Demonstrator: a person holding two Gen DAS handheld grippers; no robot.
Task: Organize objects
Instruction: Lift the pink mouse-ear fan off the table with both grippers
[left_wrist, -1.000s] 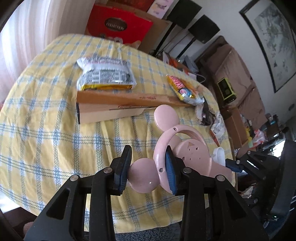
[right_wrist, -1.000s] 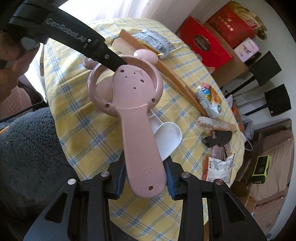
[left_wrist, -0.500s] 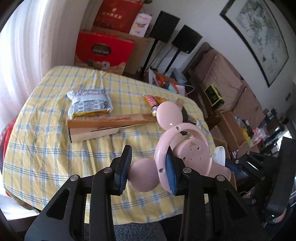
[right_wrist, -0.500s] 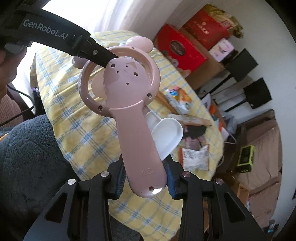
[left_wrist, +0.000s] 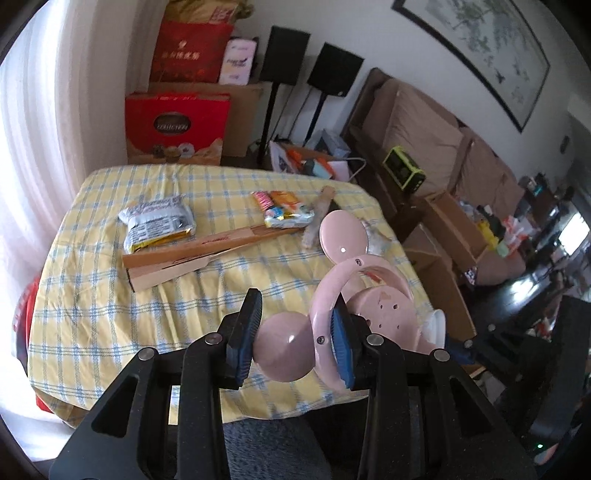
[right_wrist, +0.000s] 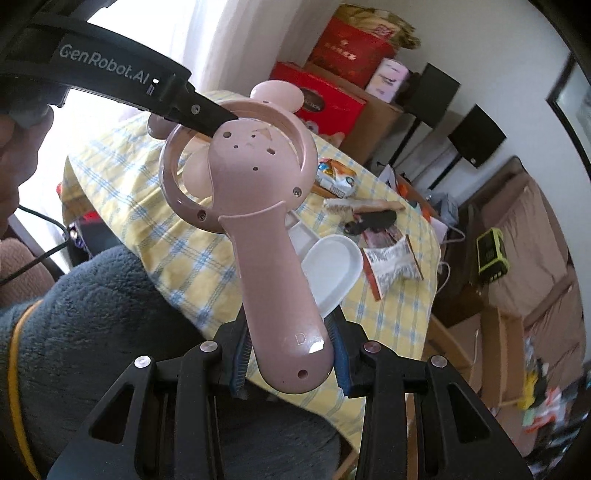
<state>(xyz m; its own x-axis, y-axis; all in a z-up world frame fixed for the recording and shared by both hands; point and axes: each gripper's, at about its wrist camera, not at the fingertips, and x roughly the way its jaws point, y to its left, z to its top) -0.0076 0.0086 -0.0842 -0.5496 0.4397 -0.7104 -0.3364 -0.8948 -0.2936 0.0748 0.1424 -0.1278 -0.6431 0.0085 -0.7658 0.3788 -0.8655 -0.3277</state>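
A pink handheld fan (right_wrist: 258, 206) with round ears is hanging in the air above the table (left_wrist: 92, 295), gripped at both ends. The right gripper (right_wrist: 291, 350) is clamping the base of its handle between blue pads, narrow around it. The left gripper (left_wrist: 291, 336) is pinching the fan's ring and one round ear between its fingers, also narrow. A white stand (right_wrist: 332, 269) is sticking out behind the handle, just past the right fingers. Beyond the left fingers, on the yellow checked cloth, are lying a flat cardboard box (left_wrist: 192, 258), a silver snack packet (left_wrist: 157, 221) and a colourful wrapper (left_wrist: 284, 210), well apart from the fan. A grey fleece sleeve (right_wrist: 92, 314) is showing left of the right fingers.
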